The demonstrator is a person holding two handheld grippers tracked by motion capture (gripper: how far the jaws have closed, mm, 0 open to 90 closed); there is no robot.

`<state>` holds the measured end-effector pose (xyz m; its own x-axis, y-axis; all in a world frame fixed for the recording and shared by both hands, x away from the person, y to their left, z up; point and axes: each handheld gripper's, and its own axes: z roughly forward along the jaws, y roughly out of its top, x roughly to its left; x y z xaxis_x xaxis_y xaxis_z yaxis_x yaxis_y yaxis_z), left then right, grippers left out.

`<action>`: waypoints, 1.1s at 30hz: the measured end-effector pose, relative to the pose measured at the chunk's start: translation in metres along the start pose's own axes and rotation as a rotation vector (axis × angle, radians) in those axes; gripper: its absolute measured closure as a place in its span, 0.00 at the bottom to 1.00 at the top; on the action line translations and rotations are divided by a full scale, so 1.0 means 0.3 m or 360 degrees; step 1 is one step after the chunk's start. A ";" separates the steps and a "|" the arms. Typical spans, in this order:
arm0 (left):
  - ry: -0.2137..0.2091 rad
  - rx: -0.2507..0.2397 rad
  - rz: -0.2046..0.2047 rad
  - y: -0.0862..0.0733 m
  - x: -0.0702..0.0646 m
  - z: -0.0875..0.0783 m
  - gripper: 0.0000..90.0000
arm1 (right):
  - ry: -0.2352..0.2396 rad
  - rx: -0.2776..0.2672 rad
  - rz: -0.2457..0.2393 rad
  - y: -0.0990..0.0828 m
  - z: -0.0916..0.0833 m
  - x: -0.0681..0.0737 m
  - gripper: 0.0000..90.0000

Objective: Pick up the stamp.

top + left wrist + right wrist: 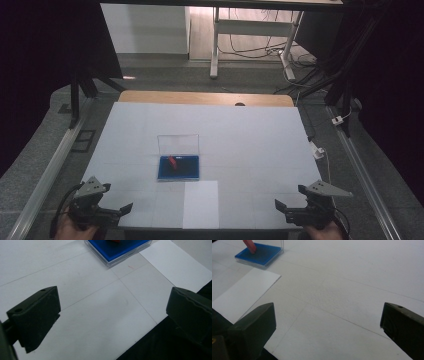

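Observation:
A clear plastic case (178,161) with a blue lining sits near the middle of the white table, its lid standing upright at the back. A small red piece (172,162) lies on the blue lining (263,254); the blue case (117,248) also shows at the top of the left gripper view. A white sheet of paper (201,204) lies just in front of the case. My left gripper (107,212) rests at the near left corner, jaws wide apart and nothing between them. My right gripper (290,210) rests at the near right corner, likewise open and holding nothing.
The white table cover (250,135) ends at a wooden edge (205,97) at the back. Metal rails (50,172) run along both sides. A table frame and cables (260,47) stand on the floor beyond.

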<state>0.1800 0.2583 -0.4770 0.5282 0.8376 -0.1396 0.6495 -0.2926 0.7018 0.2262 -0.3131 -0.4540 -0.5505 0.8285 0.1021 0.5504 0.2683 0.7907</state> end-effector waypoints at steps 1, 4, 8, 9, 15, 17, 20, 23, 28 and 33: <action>-0.0003 -0.0004 -0.0001 -0.001 0.001 -0.001 0.00 | 0.0000 0.0000 0.0000 0.000 0.000 0.000 0.00; -0.0010 -0.0019 -0.0014 -0.001 0.005 -0.002 0.00 | 0.0017 0.0046 -0.0010 0.003 0.009 0.001 0.00; 0.0009 -0.0017 -0.0032 0.001 0.006 0.001 0.00 | 0.0039 0.0065 -0.0014 0.004 0.013 0.003 0.00; 0.0010 -0.0014 -0.0032 0.001 0.006 0.001 0.00 | 0.0040 0.0068 -0.0016 0.004 0.013 0.002 0.00; 0.0005 -0.0005 -0.0047 0.002 0.009 0.003 0.00 | 0.0065 0.0081 -0.0021 0.006 0.018 0.002 0.00; 0.0004 0.0001 -0.0042 0.003 0.008 0.004 0.00 | 0.0062 0.0087 -0.0036 0.006 0.019 0.006 0.00; 0.0010 0.0007 -0.0035 0.004 0.006 0.006 0.00 | 0.0069 0.0100 -0.0055 0.006 0.021 0.009 0.00; -0.0008 -0.0006 -0.0035 0.005 0.008 0.005 0.00 | 0.0071 0.0101 -0.0066 0.006 0.023 0.011 0.00; -0.0024 -0.0010 -0.0033 0.007 0.006 0.006 0.00 | 0.0069 0.0118 -0.0077 0.007 0.024 0.013 0.00; -0.0033 -0.0028 0.0007 0.020 -0.003 0.007 0.00 | 0.0078 0.0126 -0.0081 0.007 0.028 0.016 0.00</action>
<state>0.1845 0.2548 -0.4740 0.5420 0.8267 -0.1508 0.6378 -0.2879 0.7144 0.2301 -0.3045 -0.4569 -0.6079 0.7884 0.0939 0.5679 0.3491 0.7454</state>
